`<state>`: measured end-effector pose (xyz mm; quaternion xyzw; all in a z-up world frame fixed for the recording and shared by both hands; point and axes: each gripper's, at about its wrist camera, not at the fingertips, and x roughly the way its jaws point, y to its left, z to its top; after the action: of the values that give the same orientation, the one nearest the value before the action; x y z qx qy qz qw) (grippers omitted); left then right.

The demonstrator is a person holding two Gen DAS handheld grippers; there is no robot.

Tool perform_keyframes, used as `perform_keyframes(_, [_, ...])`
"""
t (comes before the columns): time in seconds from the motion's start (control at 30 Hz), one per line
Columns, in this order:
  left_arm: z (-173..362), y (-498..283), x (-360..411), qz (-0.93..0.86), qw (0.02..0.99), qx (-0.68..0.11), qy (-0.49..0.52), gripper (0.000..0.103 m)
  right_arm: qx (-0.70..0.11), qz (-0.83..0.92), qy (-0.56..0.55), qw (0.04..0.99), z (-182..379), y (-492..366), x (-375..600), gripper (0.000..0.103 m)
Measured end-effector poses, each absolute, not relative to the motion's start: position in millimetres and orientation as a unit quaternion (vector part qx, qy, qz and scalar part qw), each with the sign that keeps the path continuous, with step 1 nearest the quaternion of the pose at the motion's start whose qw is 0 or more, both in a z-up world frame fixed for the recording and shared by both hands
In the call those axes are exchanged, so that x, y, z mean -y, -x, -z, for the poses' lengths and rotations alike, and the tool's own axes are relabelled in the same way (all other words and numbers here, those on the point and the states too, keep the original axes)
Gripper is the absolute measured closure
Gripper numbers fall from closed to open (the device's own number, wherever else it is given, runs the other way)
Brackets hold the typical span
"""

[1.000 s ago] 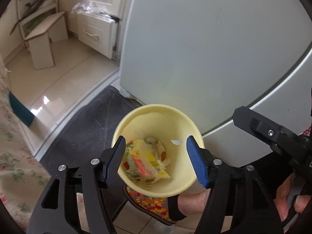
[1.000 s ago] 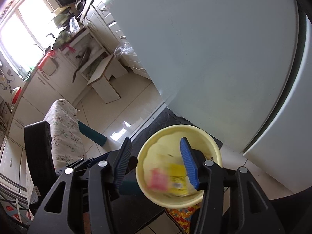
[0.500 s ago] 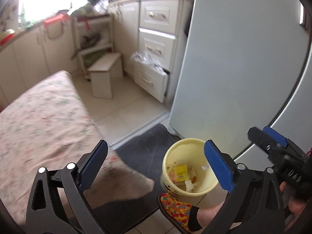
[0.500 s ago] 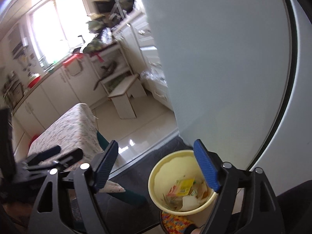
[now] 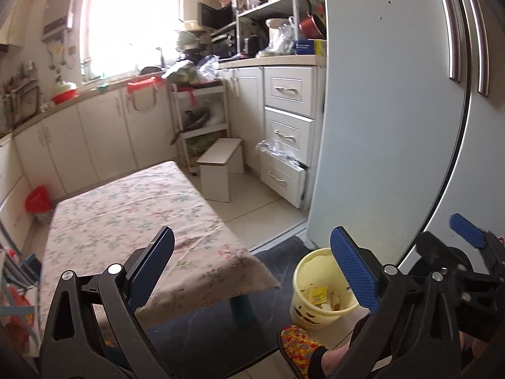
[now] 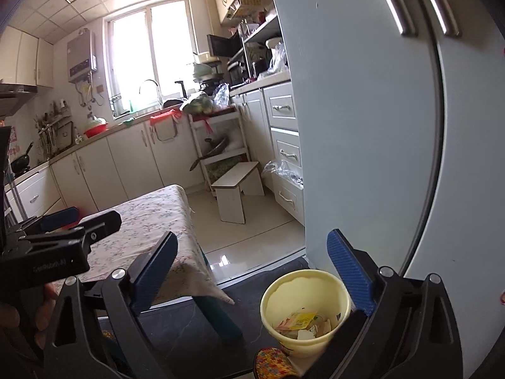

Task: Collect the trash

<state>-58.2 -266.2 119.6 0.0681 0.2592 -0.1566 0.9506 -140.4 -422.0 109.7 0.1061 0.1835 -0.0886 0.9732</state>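
- My left gripper (image 5: 252, 268) gapes wide, empty, above the yellow bin (image 5: 318, 300)
- My right gripper (image 6: 252, 271) is opening, nothing between its jaws
- Wrappers (image 6: 300, 319) lie inside the bin

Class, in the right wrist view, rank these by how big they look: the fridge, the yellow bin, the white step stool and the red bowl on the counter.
1. Fridge
2. Yellow bin, though it is nearest the camera
3. White step stool
4. Red bowl, farthest away

Blown-out window (image 5: 126, 15) glare, perhaps slight blur
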Motion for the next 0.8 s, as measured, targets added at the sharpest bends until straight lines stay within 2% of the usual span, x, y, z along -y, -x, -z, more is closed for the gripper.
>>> perform_keyframes(0.43, [-147,119,240,0.160,0.951,-0.258,-0.067,0.008,-0.194,0.092,-0.102,0.971,-133,173,397,0.007])
perform_keyframes(0.8, [-158,136,234,0.154,0.951,-0.263,-0.058,0.008,-0.196,0.112,-0.092,0.970,-141,187,379,0.007])
